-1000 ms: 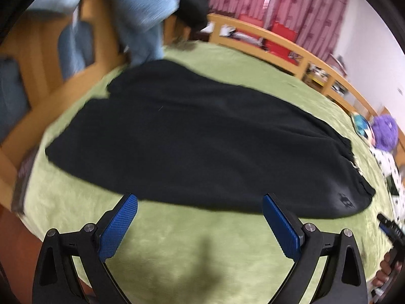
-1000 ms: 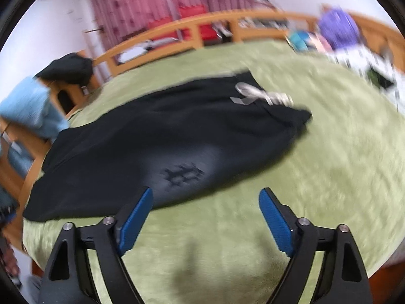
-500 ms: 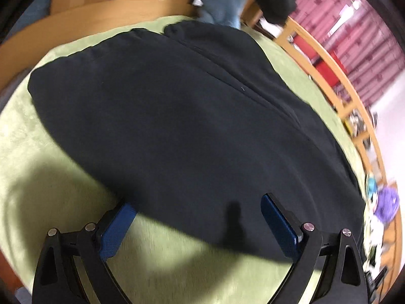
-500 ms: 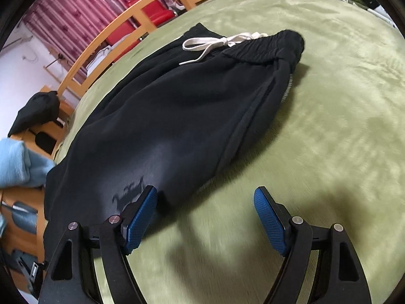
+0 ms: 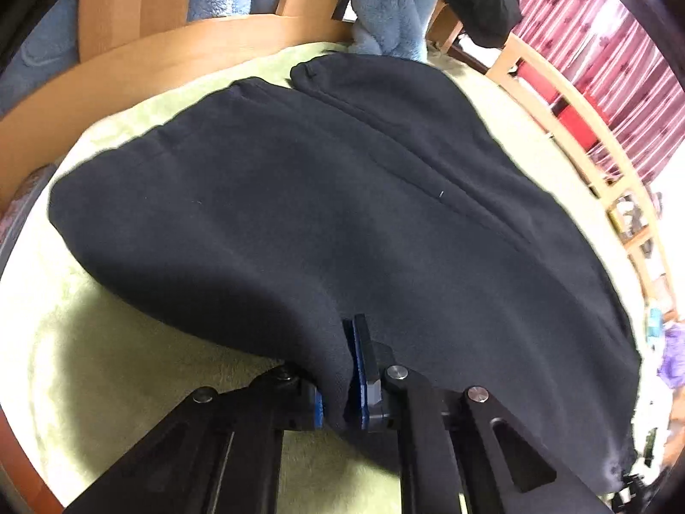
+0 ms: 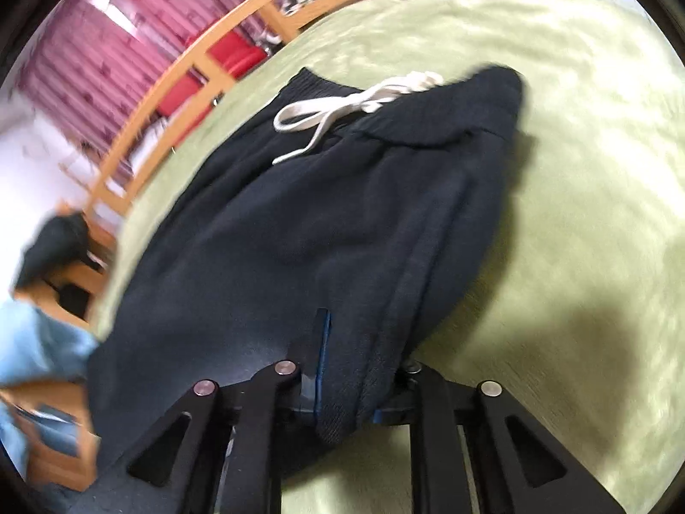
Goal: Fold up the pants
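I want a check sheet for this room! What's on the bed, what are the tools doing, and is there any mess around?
Surface: green fuzzy blanket covering the bed.
Job's things: black pants lying flat on the blanket; white drawstring at the waistband.
Clutter: blue fluffy clothing and a dark garment hanging at the bed's edge.
Grippers: left tool has just closed, pinching the pants' near edge; right tool has just closed on the edge too.
Cables: nothing seen.
Surroundings: wooden bed rail, pink curtains.

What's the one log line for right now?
left gripper: shut on pants | right gripper: shut on pants | jaws just closed
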Demonstrator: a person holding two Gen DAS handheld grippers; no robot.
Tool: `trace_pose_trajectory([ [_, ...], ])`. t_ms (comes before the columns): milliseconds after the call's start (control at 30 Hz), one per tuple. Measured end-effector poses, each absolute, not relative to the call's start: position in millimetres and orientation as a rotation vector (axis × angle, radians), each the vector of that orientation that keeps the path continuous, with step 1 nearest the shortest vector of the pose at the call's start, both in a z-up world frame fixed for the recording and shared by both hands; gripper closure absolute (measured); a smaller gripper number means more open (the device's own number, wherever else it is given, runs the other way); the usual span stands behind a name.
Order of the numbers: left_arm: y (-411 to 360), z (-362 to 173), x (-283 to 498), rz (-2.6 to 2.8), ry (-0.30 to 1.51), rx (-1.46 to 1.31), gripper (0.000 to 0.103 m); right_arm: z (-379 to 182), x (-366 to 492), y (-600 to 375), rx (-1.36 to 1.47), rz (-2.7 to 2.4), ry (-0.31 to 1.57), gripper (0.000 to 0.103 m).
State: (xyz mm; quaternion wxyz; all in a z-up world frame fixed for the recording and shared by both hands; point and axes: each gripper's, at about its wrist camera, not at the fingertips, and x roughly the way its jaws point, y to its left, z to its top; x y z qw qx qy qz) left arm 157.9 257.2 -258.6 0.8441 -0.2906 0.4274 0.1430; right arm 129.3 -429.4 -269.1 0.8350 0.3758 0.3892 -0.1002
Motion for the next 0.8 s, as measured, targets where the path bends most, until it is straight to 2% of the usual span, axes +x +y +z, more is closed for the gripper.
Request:
trace_pose_trajectory([
  [233, 241, -225, 112, 0.204, 0.85, -0.561, 0.094, -238, 68, -450, 0.752, -0.23, 0.814, 0.09],
  [433, 250, -200, 95, 0.196, 0.808, -0.561, 0.094, -194, 41, -427, 0.555, -0.177, 0.847, 0.089],
  [567, 247, -173, 112, 0.176, 0.768, -0.544, 0.094, -176, 56, -411, 0.487, -0.159, 0.861, 0.089],
  [800, 237, -119, 173, 0.156, 0.671, -0.477, 0.094, -130, 109, -407, 0.515, -0.114, 0.754, 0.089],
])
